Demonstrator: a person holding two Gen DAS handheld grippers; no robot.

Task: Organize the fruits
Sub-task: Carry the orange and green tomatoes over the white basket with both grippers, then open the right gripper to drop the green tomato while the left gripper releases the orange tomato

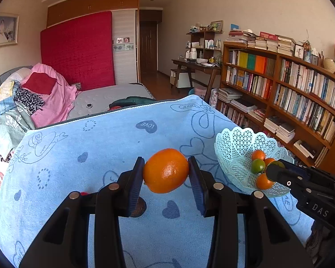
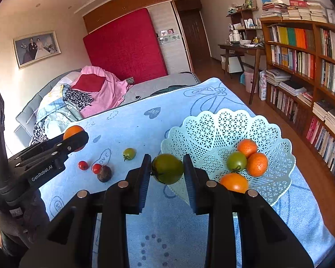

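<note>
My left gripper (image 1: 166, 172) is shut on an orange (image 1: 165, 170), held above the blue towel (image 1: 100, 151). My right gripper (image 2: 167, 167) is shut on a green tomato (image 2: 167, 168), just left of the pale green lattice basket (image 2: 212, 129). In that basket lie three oranges (image 2: 247, 147) and a green tomato (image 2: 236, 161). On the towel to the left sit a small green tomato (image 2: 129, 153), two red cherry tomatoes (image 2: 82, 165) and a dark brown fruit (image 2: 104, 174). The left gripper (image 2: 76, 137) with its orange (image 2: 72, 131) shows at far left in the right wrist view.
The towel covers a table whose far edge meets a bed (image 1: 114, 96) piled with clothes. A tall bookshelf (image 1: 290, 84) lines the right wall, close beside the basket (image 1: 234, 147). A desk (image 1: 196, 65) stands further back.
</note>
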